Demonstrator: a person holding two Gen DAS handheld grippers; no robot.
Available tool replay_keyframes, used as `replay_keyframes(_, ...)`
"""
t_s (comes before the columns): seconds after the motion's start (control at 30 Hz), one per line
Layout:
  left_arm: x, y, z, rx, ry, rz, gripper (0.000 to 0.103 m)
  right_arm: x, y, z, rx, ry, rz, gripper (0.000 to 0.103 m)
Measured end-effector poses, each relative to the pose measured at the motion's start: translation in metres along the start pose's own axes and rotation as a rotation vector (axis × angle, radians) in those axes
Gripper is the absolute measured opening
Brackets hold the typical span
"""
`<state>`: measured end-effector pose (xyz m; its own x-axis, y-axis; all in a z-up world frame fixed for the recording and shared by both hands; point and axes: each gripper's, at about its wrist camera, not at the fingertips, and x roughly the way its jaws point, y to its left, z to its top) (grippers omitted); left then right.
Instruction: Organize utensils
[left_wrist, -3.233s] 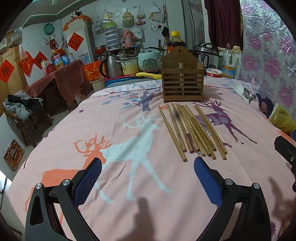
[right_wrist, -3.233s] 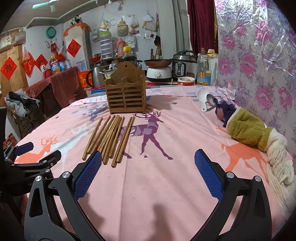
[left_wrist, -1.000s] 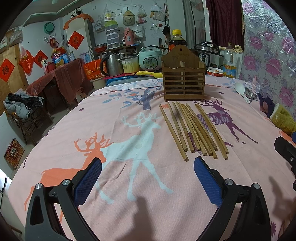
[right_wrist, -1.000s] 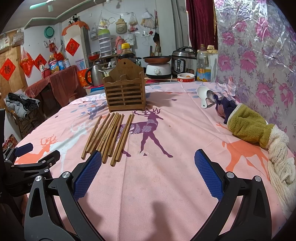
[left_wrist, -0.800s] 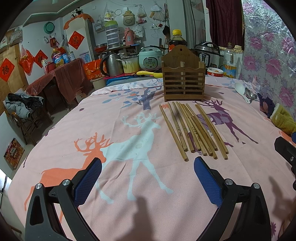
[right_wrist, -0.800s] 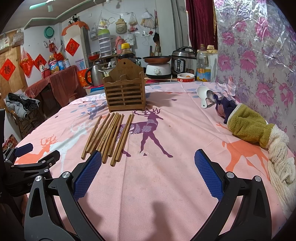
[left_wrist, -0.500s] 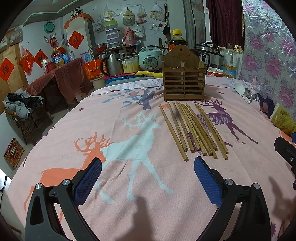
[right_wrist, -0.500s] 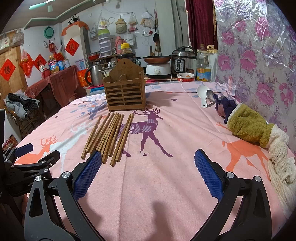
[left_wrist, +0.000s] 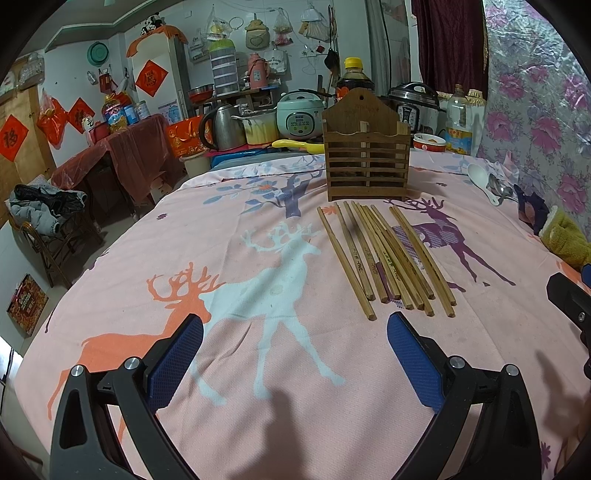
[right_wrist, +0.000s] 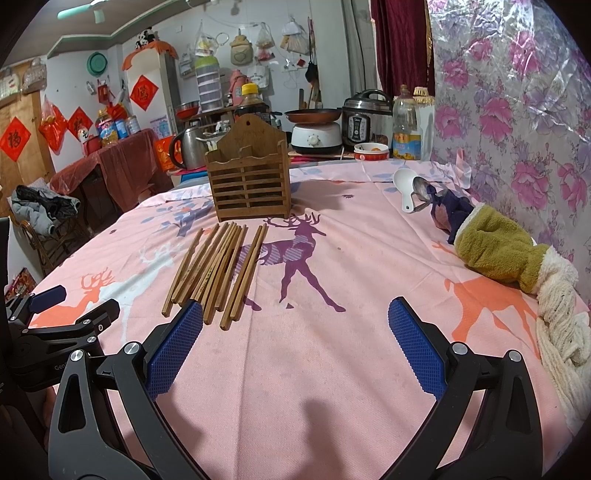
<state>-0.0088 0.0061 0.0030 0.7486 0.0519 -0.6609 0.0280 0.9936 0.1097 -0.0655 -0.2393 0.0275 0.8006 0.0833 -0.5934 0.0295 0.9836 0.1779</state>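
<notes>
Nearest, the left hand-held gripper (left_wrist: 295, 363) and right hand-held gripper (right_wrist: 295, 354) both hover with jaws spread wide, gripping nothing, over the counter (right_wrist: 332, 369). Ahead, the chopsticks (right_wrist: 218, 269) lie in a loose row at the right gripper's 11 o'clock. Beyond them stands the wooden holder (right_wrist: 249, 181). Two spoons (right_wrist: 410, 190) rest at 1 o'clock.

Wooden chopsticks (left_wrist: 384, 254) in the middle of the table: about ten, exact number hard to tell where overlapping. Wooden holder (left_wrist: 367, 162) at far side: one, with two compartments. Spoons at far right: two, one white spoon (left_wrist: 480, 177) and one metal spoon (left_wrist: 496, 188). Green mitten (right_wrist: 498, 254) at right: one. Grippers: two, left gripper (left_wrist: 295, 360) and right gripper (right_wrist: 295, 343), with two blue pads (left_wrist: 175, 363) each.
</notes>
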Motion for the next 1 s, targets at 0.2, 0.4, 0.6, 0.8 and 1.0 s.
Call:
replay_keyframes(0.2, 0.007, 0.0, -0.004, -0.006, 0.033, -0.016, 0.098, 0.002, 0.0, -0.002, 0.003, 0.016, 0.002, 0.097)
replay_keyframes(0.4, 0.017, 0.003, -0.003, -0.038, 0.097, -0.075, 0.098, 0.004, 0.002, -0.008, 0.016, 0.043, 0.008, 0.097)
replay_keyframes(0.6, 0.042, 0.005, -0.002, -0.065, 0.245, -0.19, 0.097, 0.007, 0.001, -0.006, 0.035, 0.075, 0.02, 0.097)
replay_keyframes(0.8, 0.071, -0.006, 0.003, -0.006, 0.368, -0.203, 0.097, 0.017, -0.01, 0.002, 0.088, 0.142, 0.079, 0.097)
replay_keyframes(1.0, 0.094, -0.019, 0.016, 0.092, 0.398, -0.163, 0.098, 0.032, -0.016, 0.045, 0.101, 0.177, 0.08, 0.097)
